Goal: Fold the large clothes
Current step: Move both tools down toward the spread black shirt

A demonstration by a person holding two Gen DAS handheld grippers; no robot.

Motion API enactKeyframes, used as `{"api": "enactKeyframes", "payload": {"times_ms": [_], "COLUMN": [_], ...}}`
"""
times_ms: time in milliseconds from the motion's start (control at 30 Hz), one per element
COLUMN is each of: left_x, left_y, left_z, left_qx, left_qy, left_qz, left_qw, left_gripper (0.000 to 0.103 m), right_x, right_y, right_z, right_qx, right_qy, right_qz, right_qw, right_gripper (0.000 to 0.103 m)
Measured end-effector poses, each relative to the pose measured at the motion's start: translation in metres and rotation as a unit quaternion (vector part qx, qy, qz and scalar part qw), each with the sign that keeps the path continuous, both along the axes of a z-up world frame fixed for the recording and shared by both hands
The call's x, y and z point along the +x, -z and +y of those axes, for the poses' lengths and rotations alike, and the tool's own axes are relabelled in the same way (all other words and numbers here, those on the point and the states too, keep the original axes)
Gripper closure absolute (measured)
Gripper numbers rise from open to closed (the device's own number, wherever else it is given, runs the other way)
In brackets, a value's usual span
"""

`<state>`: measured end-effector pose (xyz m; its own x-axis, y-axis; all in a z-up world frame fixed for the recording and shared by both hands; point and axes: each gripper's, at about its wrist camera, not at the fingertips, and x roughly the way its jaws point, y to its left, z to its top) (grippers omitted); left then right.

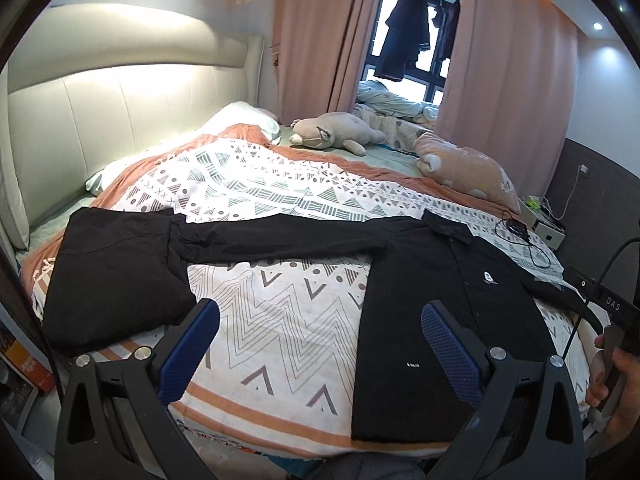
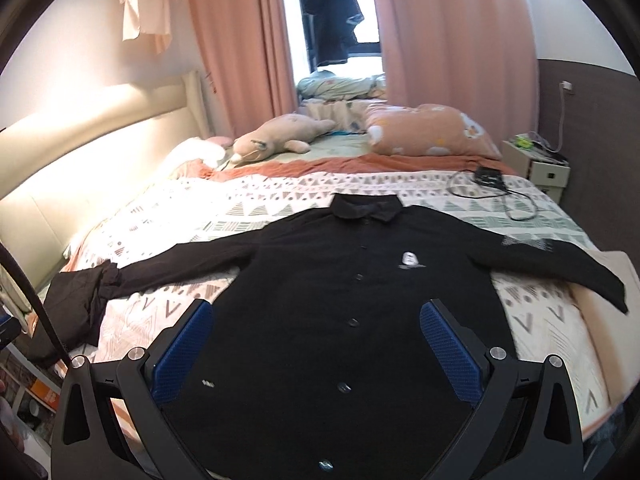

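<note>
Both your jaws gape wide, gripping nothing: left gripper (image 1: 320,344) over the bedspread (image 1: 280,320), right gripper (image 2: 318,344) above the black shirt (image 2: 340,300) spread flat, sleeves out.

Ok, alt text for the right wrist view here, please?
A black long-sleeved button-up shirt lies face up with both sleeves spread on a patterned bedspread, framed by the open right tongs with blue pads. Behind it are a plush toy, a peach pillow and pink curtains.
</note>
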<state>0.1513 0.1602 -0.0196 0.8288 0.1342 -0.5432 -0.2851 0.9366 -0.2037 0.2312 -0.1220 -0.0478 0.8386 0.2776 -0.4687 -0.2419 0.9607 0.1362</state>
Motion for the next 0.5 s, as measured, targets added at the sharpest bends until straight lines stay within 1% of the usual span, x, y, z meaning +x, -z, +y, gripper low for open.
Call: {"api": "enactKeyframes", "payload": {"times_ms": [200,400,500], "left_x": [0.040,0.080,0.098], "left_y": [0.015,0.027,0.031], "left_z": [0.034,0.068,0.088], "left_qx": [-0.037,-0.070,-0.082], "left_qy": [-0.019,-0.044,-0.066], "left_qz": [0.015,0.036,0.044], "left_qw": [0.9990,0.9959,0.9935], "left_gripper": [0.000,0.001,0.003], "right_x": [0.058,0.121,0.162], "right_y": [-0.002,0.005,0.010], "right_z": [0.021,0.049,0.065], "right_qx": [0.004,0.008,0.009], "right_qy": [-0.017,-0.026,-0.033], "right_qz": [0.006,0.035,0.054], "right_qw": [1.000,0.999,0.998], "right_gripper": [0.000,0.000,0.000]}}
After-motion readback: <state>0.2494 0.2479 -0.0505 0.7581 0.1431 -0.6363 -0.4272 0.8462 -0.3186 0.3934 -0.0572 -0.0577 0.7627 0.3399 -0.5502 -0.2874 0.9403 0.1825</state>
